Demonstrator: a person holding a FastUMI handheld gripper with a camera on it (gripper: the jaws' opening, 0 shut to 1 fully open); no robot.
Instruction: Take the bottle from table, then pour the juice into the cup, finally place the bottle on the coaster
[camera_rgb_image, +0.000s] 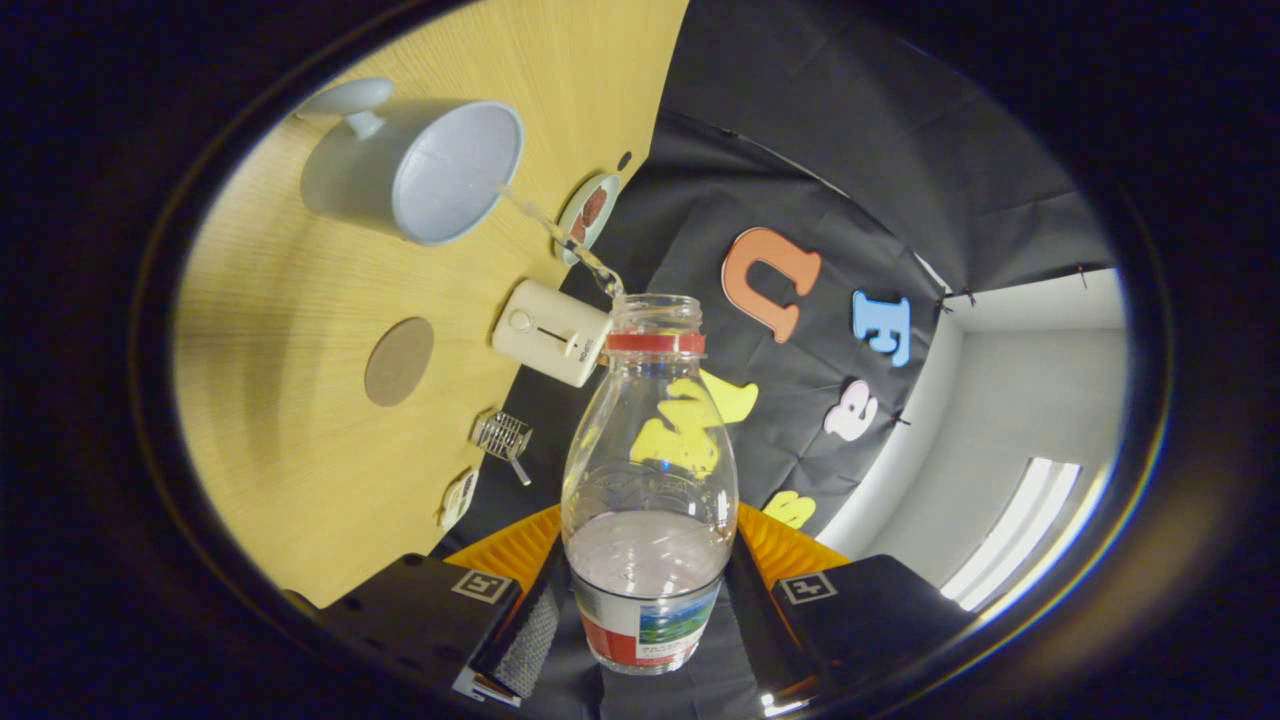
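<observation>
Gripper (645, 610): both fingers clamped on the lower body of the bottle (650, 480), one pressing each side at the labelled base. Bottle is clear plastic, cap off, red ring under the open mouth, pale liquid pooled in the lower part near the fingers. Whole scene reads rolled, so the bottle is tipped relative to the table (290, 340).

Mouth of the bottle points away from the fingers toward 12 o'clock. A thin stream of juice (560, 240) leaves the mouth and runs toward 11 o'clock, reaching the rim of the cup (420, 170). Cup is pale blue-grey with a handle, standing on the wooden table, well beyond the fingers.

Round brown coaster (399, 361) lies flat on the table at about 10 o'clock from the bottle's mouth, apart from the cup, bare.

Other items along the table's edge: a small cream device (550, 331) just beside the bottle's neck at 9 o'clock; a small dish (587, 215) with something dark on it beyond that; a small wire-mesh object (503, 436) and a small packet (458, 497) nearer the fingers.
</observation>
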